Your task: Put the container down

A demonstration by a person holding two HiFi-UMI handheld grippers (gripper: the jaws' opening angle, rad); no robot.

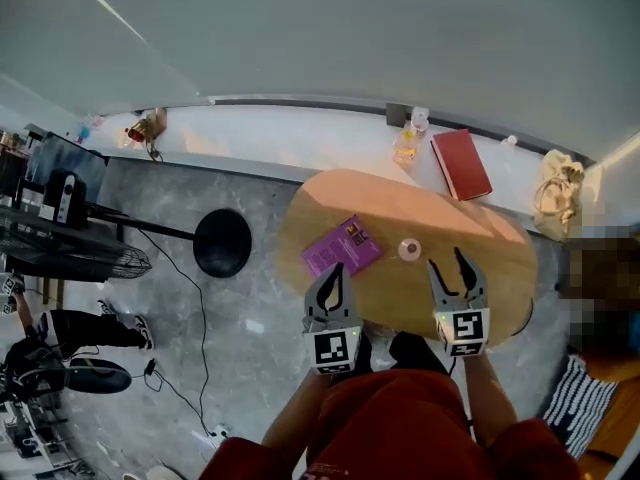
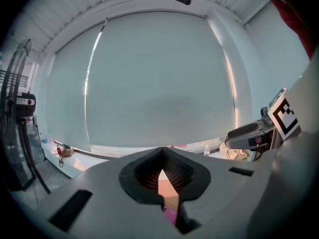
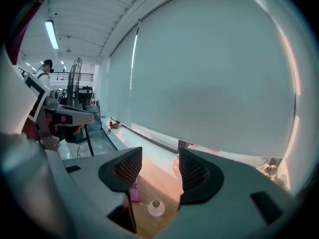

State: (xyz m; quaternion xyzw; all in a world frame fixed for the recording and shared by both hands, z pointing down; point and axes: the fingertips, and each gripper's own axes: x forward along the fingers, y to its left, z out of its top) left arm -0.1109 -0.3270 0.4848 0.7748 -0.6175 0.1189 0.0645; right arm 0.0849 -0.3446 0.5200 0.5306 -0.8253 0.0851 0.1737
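Note:
A small round whitish container (image 1: 410, 249) stands on the oval wooden table (image 1: 500, 268), free of both grippers. It also shows in the right gripper view as the container (image 3: 156, 206), low between the jaws and some way ahead. My right gripper (image 1: 447, 263) hovers just behind and to the right of it, open and empty (image 3: 160, 164). My left gripper (image 1: 335, 272) hangs over the table's near edge behind a purple booklet (image 1: 342, 246), its jaws closed together on nothing (image 2: 160, 156).
On the white ledge behind the table lie a red book (image 1: 461, 164), a small bottle (image 1: 405, 145) and a beige bag (image 1: 556, 190). A black round stand base (image 1: 222, 242) and a fan (image 1: 60, 248) stand on the floor to the left.

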